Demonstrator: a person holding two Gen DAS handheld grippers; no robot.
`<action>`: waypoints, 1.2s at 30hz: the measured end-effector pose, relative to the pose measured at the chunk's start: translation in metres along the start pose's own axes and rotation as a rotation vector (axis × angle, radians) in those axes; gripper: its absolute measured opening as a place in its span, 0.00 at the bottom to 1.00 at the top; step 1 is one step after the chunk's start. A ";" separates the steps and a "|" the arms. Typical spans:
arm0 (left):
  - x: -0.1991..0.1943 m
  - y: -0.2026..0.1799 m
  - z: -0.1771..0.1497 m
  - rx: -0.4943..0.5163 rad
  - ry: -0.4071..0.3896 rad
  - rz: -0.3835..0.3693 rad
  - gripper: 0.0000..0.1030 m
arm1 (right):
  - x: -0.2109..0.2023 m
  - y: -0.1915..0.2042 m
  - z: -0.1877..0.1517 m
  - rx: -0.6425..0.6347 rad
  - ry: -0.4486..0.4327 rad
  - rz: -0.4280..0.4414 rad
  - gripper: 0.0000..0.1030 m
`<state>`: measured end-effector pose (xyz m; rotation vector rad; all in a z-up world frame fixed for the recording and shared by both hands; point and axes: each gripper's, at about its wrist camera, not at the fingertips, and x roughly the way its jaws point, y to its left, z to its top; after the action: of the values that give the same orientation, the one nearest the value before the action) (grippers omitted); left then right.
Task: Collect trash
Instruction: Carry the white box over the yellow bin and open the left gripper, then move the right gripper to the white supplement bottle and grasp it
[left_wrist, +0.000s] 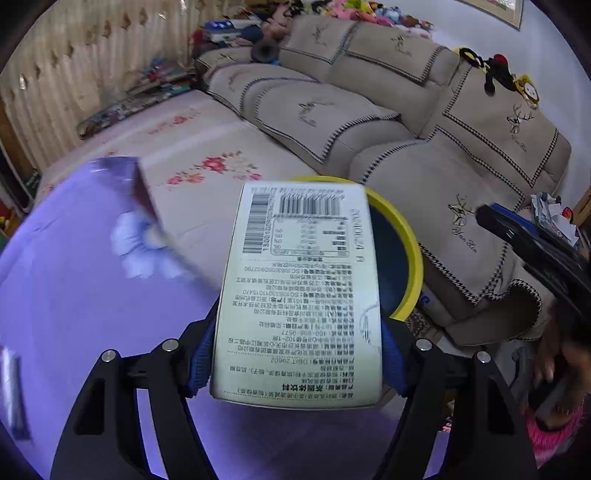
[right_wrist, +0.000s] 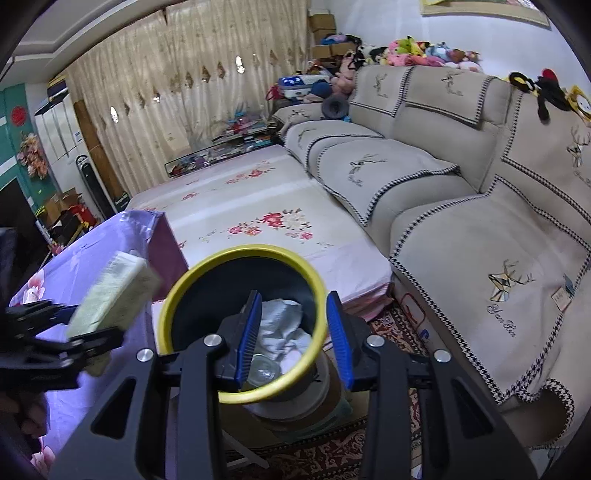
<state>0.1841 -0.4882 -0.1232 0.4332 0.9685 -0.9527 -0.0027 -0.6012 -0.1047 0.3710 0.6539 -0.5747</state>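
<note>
1. A big beige sofa (right_wrist: 461, 177) fills the right side, and a flat pad with pink flowers (right_wrist: 258, 206) lies just beside it.
2. A purple cloth (left_wrist: 74, 295) covers a surface on the left.
3. A dark bin with a yellow rim (right_wrist: 314, 280) stands between the purple cloth and the sofa — white crumpled paper (right_wrist: 284, 325) and a clear jar (right_wrist: 264, 369) lie inside it.
4. The left gripper (left_wrist: 299, 354) squeezes a pale drink carton (left_wrist: 299, 295) between its blue pads. The carton is up in the air, just beside the bin's rim.
5. The right gripper (right_wrist: 293, 339) holds nothing — its blue pads (right_wrist: 249, 339) are spread apart over the bin.
</note>
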 end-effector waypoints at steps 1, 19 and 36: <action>0.009 -0.004 0.005 -0.002 0.013 -0.007 0.69 | -0.001 -0.004 0.000 0.004 -0.001 -0.003 0.34; -0.053 0.043 -0.022 -0.091 -0.217 0.045 0.96 | 0.006 0.018 -0.002 -0.017 0.010 0.038 0.40; -0.211 0.255 -0.247 -0.457 -0.392 0.516 0.95 | 0.007 0.155 -0.011 -0.221 0.039 0.143 0.42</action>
<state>0.2277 -0.0786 -0.0973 0.0885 0.6390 -0.3110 0.0910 -0.4767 -0.0956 0.2200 0.7150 -0.3554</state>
